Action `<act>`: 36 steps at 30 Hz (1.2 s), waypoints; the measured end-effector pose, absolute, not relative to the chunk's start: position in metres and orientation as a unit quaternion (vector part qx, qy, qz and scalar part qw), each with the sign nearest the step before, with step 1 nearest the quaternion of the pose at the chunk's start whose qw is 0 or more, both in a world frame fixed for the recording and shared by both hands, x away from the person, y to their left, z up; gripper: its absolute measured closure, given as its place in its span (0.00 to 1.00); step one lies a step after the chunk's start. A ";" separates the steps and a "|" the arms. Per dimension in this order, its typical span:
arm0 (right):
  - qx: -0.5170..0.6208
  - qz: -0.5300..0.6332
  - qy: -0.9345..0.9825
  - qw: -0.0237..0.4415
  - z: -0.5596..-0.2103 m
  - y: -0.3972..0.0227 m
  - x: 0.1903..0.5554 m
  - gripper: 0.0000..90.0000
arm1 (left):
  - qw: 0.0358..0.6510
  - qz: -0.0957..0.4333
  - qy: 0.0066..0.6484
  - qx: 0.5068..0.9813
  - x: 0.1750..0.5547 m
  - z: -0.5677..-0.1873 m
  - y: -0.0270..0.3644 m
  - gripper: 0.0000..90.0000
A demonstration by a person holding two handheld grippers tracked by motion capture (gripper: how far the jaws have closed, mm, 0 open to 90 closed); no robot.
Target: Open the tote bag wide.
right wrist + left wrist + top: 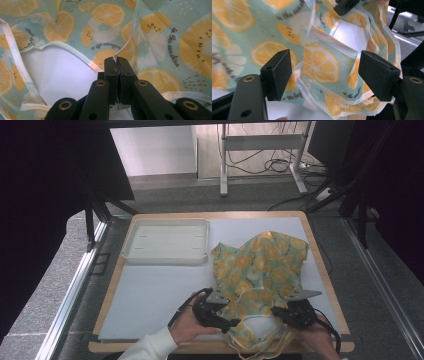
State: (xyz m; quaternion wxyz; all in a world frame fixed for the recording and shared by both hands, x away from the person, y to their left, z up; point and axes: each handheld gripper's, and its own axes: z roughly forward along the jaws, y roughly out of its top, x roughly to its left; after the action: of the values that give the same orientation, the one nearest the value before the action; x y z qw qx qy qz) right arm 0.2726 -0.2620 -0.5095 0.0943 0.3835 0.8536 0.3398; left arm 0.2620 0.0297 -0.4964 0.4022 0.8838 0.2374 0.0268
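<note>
With our right gripper (pixel 117 65) clamped on a fold of the lemon-print garment (pixel 260 270) at the table's near edge, our left gripper (pixel 324 72), jaws apart, may catch only trim and slip.

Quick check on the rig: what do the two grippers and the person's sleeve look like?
Both grippers, left and right, are black with blocky jaws, brass-ringed screw holes, a grey three-cornered plate on top and a trailing black cable. A white sleeve covers the left forearm.
</note>
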 end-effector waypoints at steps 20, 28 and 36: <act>0.384 0.363 0.844 0.091 -0.503 -0.269 0.272 0.98 | 0.420 0.019 0.244 0.874 0.269 -0.497 0.037 0.96; 0.377 0.380 0.839 0.095 -0.495 -0.271 0.271 0.98 | 0.443 0.007 0.251 0.861 0.273 -0.488 0.048 0.98; 0.371 0.396 0.834 0.103 -0.485 -0.273 0.272 0.99 | 0.462 0.004 0.252 0.850 0.276 -0.478 0.054 0.99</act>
State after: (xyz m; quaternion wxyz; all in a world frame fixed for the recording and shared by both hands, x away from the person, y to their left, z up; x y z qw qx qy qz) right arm 0.2723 -0.2733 -0.4846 0.1029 0.3713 0.8337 0.3956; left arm 0.2761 0.0545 -0.4785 0.4618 0.8505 0.2518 0.0041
